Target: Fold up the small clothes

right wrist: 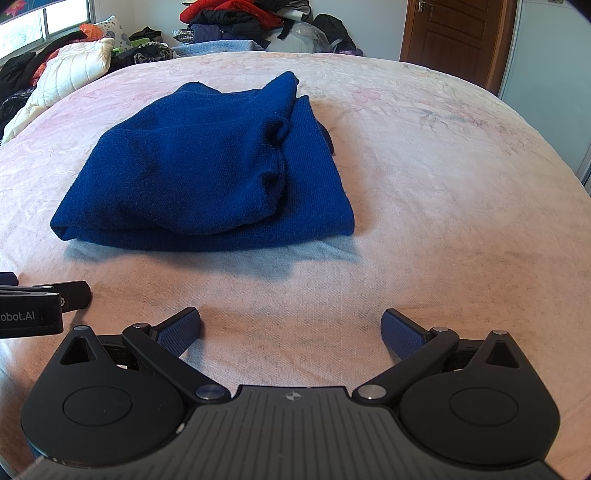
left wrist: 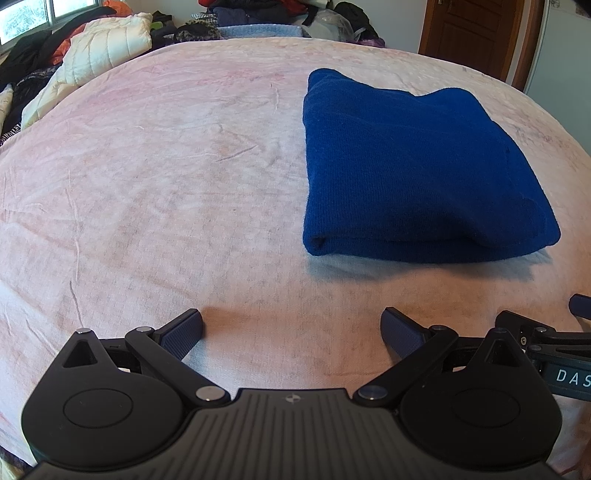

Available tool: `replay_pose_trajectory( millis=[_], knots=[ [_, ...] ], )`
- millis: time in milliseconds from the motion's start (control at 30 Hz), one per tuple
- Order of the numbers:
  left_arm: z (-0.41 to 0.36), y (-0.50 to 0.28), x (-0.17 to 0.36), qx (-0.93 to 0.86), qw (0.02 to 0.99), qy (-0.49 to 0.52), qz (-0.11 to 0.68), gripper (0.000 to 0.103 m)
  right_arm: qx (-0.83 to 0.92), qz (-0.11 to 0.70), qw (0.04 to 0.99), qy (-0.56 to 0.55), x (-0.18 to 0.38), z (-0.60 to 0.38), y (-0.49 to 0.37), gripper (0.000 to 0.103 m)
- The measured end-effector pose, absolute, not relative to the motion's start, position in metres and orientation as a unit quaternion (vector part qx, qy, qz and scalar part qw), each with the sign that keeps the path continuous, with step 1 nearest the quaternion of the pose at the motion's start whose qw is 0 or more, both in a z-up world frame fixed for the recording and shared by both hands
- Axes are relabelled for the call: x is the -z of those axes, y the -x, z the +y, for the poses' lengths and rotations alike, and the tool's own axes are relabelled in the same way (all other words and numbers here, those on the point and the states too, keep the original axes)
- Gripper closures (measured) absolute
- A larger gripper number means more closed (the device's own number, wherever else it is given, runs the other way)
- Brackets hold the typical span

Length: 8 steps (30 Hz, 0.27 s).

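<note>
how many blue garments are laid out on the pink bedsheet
1: a folded blue garment lies on the pink bedsheet, ahead of both open grippers. The clothes pile at the far edge could hide more.

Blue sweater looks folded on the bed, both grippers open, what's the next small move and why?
Probably tidy the top layer: the blue sweater lies folded, but a rumpled edge sits short of the lower layer. The right gripper and left gripper are open and clear of it.

One folded blue garment (left wrist: 417, 166), two grippers, left gripper (left wrist: 291, 328) and right gripper (right wrist: 291, 328), one bed (left wrist: 166, 184), one door (right wrist: 454, 37).
</note>
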<state>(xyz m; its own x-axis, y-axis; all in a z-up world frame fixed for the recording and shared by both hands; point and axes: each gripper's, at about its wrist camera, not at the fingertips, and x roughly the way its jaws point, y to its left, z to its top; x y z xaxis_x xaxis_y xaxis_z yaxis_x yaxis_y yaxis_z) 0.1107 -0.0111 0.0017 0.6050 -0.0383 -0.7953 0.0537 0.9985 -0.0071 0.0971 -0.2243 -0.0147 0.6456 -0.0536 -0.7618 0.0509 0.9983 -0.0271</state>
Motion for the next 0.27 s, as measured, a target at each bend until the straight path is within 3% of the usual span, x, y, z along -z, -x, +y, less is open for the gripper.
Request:
replay_pose_trajectory(
  millis=[267],
  knots=[
    [-0.0096,-0.1094,-0.0023,0.031,0.900,-0.001,0.436,0.000,0.028,0.418,0.908,0.002,0.0146,-0.2244,-0.0973,0.000]
  ],
)
